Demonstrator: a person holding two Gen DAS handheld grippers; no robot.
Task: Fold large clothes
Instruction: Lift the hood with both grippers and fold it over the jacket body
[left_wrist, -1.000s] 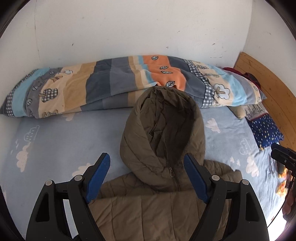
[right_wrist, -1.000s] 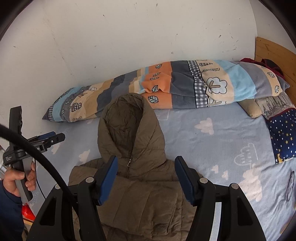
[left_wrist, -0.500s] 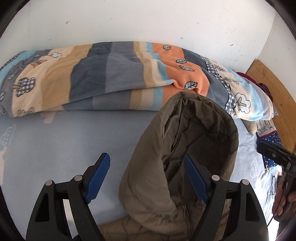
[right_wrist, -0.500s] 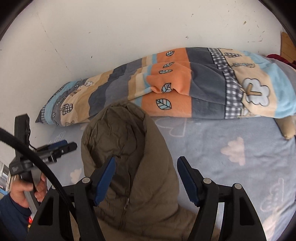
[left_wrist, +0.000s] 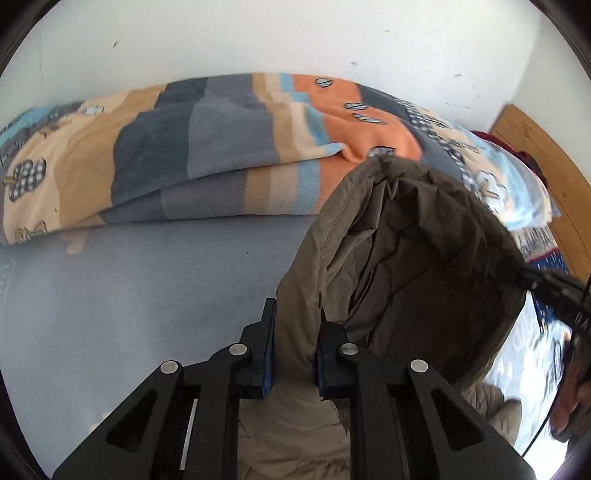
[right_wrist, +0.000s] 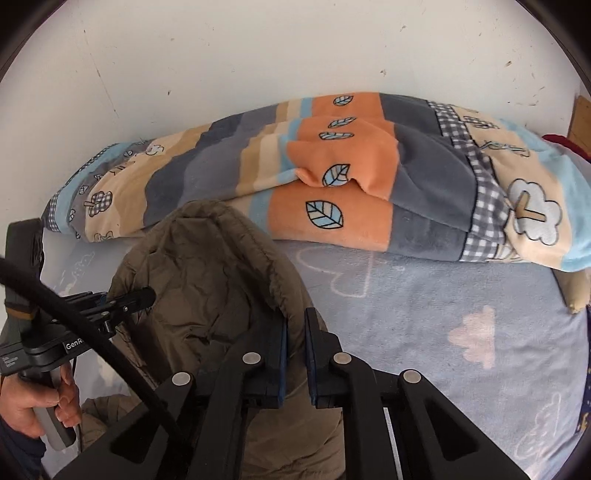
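An olive padded jacket lies on the bed with its hood (left_wrist: 417, 258) open toward the wall. My left gripper (left_wrist: 295, 321) is closing tight on the hood's left rim, and fabric is pinched between its blue pads. My right gripper (right_wrist: 295, 325) is closing the same way on the hood's (right_wrist: 207, 280) right rim, with fabric squeezed between its pads. In each wrist view the other gripper shows at the hood's far side: the left gripper (right_wrist: 122, 302) and the right gripper (left_wrist: 539, 288). A hand (right_wrist: 37, 402) holds the left handle. The jacket's body is mostly hidden below the grippers.
A striped orange, grey and beige blanket (right_wrist: 369, 177) lies rolled along the white wall behind the hood. The bed sheet (right_wrist: 424, 314) is light blue with cloud prints. A wooden headboard (left_wrist: 535, 155) and a starry dark-blue pillow (left_wrist: 550, 262) are at the right.
Both grippers came forward and down from the jacket's chest to the hood. Their jaws, wide apart before, are now clamped on the hood's left and right rims.
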